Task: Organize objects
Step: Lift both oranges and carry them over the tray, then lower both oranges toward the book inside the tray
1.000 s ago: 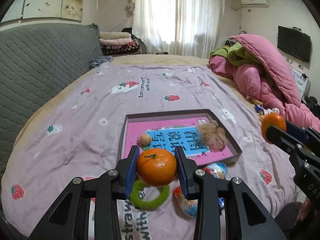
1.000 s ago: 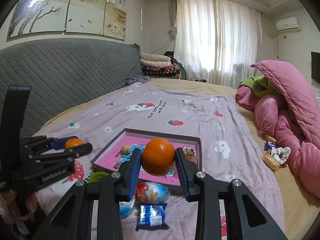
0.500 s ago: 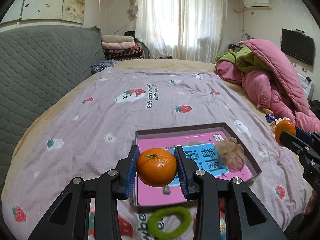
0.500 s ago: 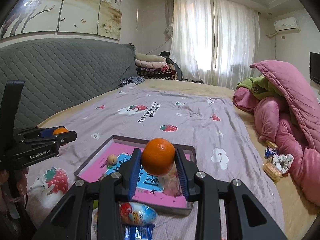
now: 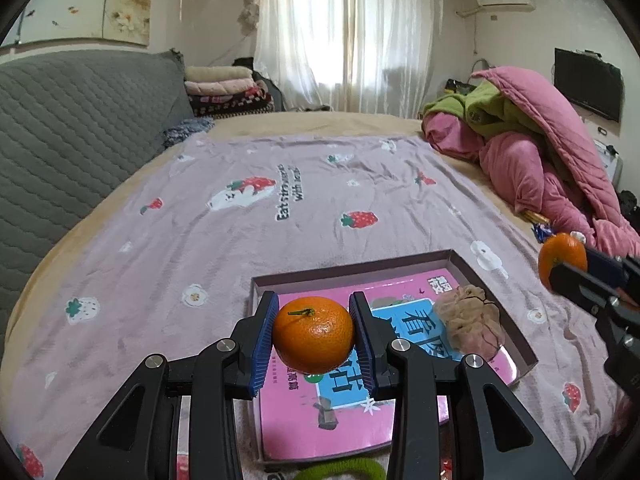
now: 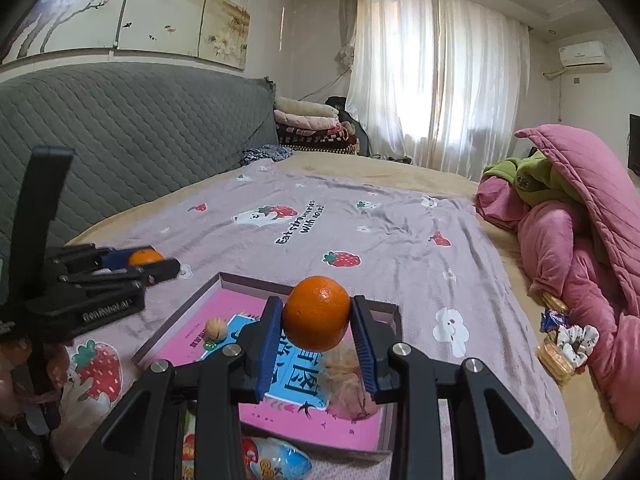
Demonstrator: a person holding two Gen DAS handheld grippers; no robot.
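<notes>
On a bed spread with a strawberry-print blanket [image 5: 280,240], the left gripper [image 5: 314,334] is clenched on a stemmed orange [image 5: 313,334], its blue pads pressing both sides and holding it over the near-left part of a shallow tray [image 5: 352,270] lined with a pink book [image 5: 320,432]. To the right, the right gripper [image 6: 316,320] grasps a second orange [image 6: 317,313] above the same tray, near a beige hair tie [image 6: 348,380]. Both tools tilt gently downward toward the tray. The risk, judging by the low rim: round fruit released from height could roll off the slick book cover and over the edge, or land on the hair tie; the two grippers could also collide if they crowd together.
</notes>
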